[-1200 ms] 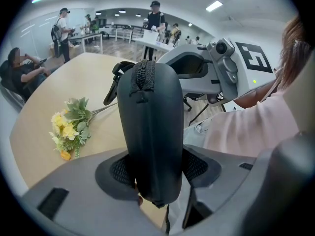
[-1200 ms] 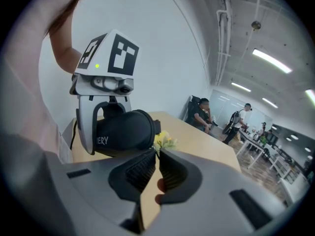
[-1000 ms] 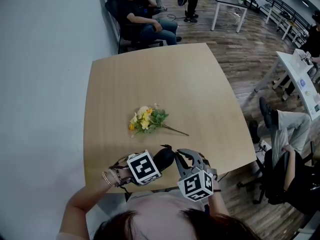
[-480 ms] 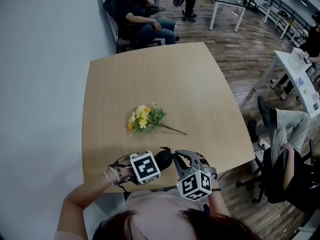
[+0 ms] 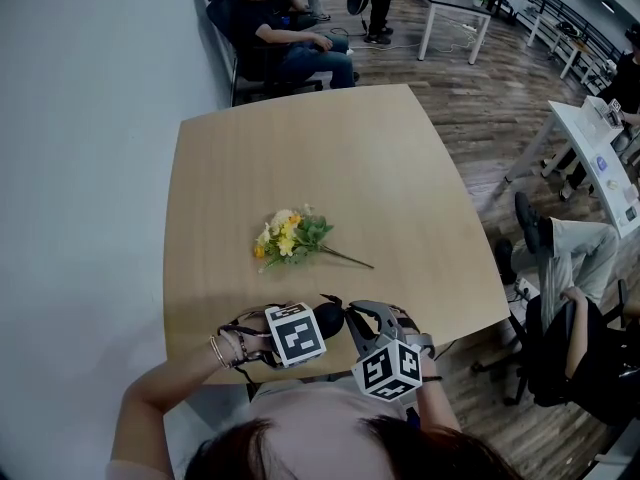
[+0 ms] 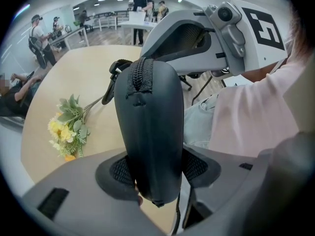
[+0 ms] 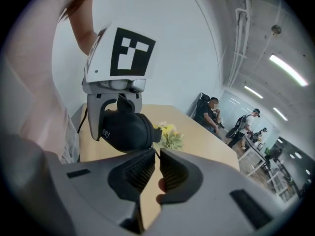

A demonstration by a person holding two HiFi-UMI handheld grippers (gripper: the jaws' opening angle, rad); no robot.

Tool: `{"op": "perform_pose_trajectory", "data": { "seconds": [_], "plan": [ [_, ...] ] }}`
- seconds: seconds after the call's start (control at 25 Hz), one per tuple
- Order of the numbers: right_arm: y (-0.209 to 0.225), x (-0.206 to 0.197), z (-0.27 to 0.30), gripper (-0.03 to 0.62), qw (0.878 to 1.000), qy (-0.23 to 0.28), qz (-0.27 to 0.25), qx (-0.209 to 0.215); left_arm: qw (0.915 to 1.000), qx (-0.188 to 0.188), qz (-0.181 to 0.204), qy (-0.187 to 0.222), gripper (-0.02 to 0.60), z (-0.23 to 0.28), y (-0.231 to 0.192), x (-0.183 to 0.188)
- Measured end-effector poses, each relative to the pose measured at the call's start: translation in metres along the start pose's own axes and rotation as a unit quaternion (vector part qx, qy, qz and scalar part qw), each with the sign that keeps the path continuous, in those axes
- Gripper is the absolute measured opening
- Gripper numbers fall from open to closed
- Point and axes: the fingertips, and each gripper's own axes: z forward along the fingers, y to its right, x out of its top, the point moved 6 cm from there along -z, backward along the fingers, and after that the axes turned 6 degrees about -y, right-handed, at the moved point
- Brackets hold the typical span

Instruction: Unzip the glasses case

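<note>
Black and hard-shelled, the glasses case [image 6: 150,132] is held above the near edge of the bench [image 5: 380,168]. The left hand-held gripper [image 6: 157,170] is clenched across its lower end, and the closed zip [image 6: 142,77] runs up the side facing that gripper's view. The right hand-held gripper [image 7: 156,154] has its jaws drawn almost together at the case's far end. They appear to pinch a thin dark sliver that I take for the zip pull [image 6: 117,70]. The main risk is that pinch, since so slight a tab could slide out of the pads once it is pulled, leaving the zip shut. A second risk is the rounded shell twisting or squirting out of the left grip if the pull runs off the line of the teeth. The case could then drop onto the bench edge or into the person's lap. A bunch of yellow flowers [image 5: 288,240] lies well apart at mid-bench, and a seated person [image 5: 285,43] is beyond the far side. Neither stands in the way. Only the two hand-held grippers crowd each other.
</note>
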Motion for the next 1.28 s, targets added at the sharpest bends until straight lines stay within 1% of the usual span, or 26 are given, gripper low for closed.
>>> {"op": "perform_pose_trajectory", "data": {
  "seconds": [0.16, 0.36, 0.64, 0.76, 0.92, 1.12, 1.28],
  "plan": [
    [-0.001, 0.000, 0.001, 0.038, 1.000, -0.005, -0.003, 0.006, 0.9995, 0.019, 0.015, -0.018, 0.253, 0.002, -0.002, -0.002],
    [-0.003, -0.001, 0.004, 0.037, 1.000, -0.010, -0.012, 0.007, 0.9986, 0.032, 0.028, -0.031, 0.253, 0.005, -0.003, -0.003],
    [-0.006, -0.003, 0.007, 0.037, 0.999, -0.020, -0.030, 0.011, 0.9943, 0.069, 0.056, -0.059, 0.253, 0.008, -0.006, -0.005],
    [-0.006, -0.004, 0.008, 0.037, 0.999, -0.025, -0.040, 0.010, 0.9924, 0.078, 0.065, -0.069, 0.253, 0.009, -0.007, -0.004],
    [-0.007, -0.006, 0.008, 0.038, 0.999, -0.028, -0.041, 0.013, 0.9917, 0.077, 0.072, -0.074, 0.253, 0.010, -0.008, -0.003],
    [-0.003, -0.006, 0.006, 0.038, 0.999, -0.022, -0.026, -0.001, 0.9964, 0.045, 0.051, -0.051, 0.253, 0.008, -0.006, 0.001],
    [0.000, -0.005, 0.006, 0.038, 1.000, -0.015, -0.023, -0.009, 0.9968, 0.043, 0.050, -0.047, 0.253, 0.007, -0.007, 0.002]
  ]
}}
